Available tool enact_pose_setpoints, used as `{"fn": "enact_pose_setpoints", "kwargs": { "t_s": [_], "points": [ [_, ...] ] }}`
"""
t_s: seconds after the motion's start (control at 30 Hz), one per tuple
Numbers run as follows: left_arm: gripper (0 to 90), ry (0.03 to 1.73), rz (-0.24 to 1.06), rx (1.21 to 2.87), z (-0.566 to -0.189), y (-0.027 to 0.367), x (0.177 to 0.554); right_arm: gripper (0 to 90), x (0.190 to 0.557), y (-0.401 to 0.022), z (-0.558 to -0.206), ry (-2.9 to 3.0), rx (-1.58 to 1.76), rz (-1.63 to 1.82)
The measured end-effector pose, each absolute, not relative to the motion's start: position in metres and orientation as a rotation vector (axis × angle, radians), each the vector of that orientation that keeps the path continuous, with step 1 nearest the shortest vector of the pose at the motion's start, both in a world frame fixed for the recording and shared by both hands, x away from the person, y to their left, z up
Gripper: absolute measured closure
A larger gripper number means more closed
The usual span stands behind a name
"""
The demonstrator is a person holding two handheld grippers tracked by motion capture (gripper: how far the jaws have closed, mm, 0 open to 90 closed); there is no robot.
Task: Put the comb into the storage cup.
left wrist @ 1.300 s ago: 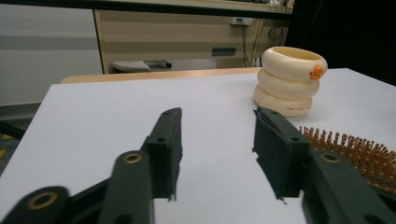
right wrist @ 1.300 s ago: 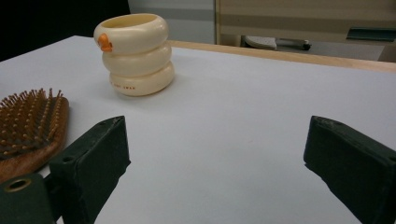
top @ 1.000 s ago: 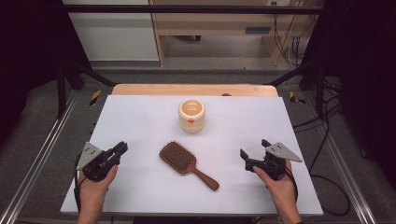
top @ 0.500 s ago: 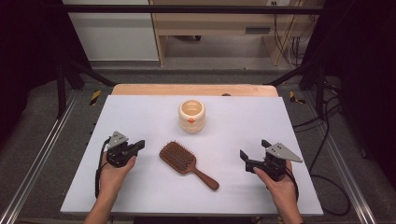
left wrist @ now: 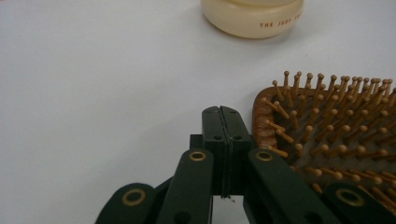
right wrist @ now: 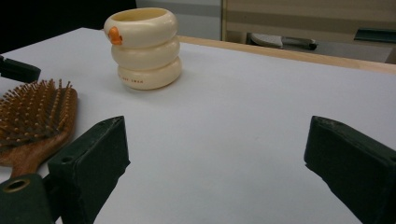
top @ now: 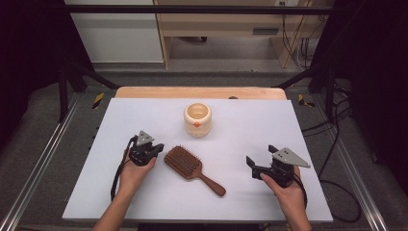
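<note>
**Closed Left Gripper Beside Brush Head**

While the brush (top: pixel 192 169) lies bristles up near the middle of the white table (top: pixel 308 125), its oval head points toward the person's left and its handle runs back toward the right and the near edge. Just beside that head sits the left gripper (top: pixel 156 149), low over the table in the person's left hand (top: pixel 132 173); its jaws have just been closing and now meet flat against each other with nothing between them. Seen from the left gripper view, the joined jaw tips (left wrist: pixel 221 126) rest close to the rim of the brush head (left wrist: pixel 327 135), though whether they touch it cannot be told. Beyond the brush, toward the far edge, stands a cream cup (top: pixel 197 119) shaped like stacked rings, with a small orange mark on its side; it is apart from the brush and upright. On the other side of the table, well apart from the brush handle, the right gripper (top: pixel 254 163) is held in the right hand (top: pixel 288 190) with its jaws spread wide and empty, as the right gripper view shows, facing the cup (right wrist: pixel 144 46) and brush (right wrist: pixel 35 121).
</note>
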State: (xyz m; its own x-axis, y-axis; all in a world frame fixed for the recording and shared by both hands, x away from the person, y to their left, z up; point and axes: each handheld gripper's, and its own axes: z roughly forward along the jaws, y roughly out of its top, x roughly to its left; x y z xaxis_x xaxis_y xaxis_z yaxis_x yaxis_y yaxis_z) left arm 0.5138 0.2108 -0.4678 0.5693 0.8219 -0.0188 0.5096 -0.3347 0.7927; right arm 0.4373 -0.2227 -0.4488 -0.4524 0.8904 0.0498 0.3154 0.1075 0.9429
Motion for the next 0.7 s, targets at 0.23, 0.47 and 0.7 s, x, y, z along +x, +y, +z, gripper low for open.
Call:
{"fn": "enact_pose_setpoints", "kwargs": {
  "t_s": [0.23,0.47,0.7],
  "points": [
    [89.8,1.070,0.490,2.062,-0.474,0.206,0.516,6.6,0.436,-0.222,-0.447,1.844,1.160,1.360],
    [89.8,1.055,0.462,2.082,-0.478,0.201,0.515,6.6,0.436,-0.223,-0.446,1.840,1.163,1.362],
    [89.9,1.053,0.461,2.091,-0.481,0.199,0.512,6.5,0.436,-0.223,-0.446,1.841,1.163,1.368]
  ]
}}
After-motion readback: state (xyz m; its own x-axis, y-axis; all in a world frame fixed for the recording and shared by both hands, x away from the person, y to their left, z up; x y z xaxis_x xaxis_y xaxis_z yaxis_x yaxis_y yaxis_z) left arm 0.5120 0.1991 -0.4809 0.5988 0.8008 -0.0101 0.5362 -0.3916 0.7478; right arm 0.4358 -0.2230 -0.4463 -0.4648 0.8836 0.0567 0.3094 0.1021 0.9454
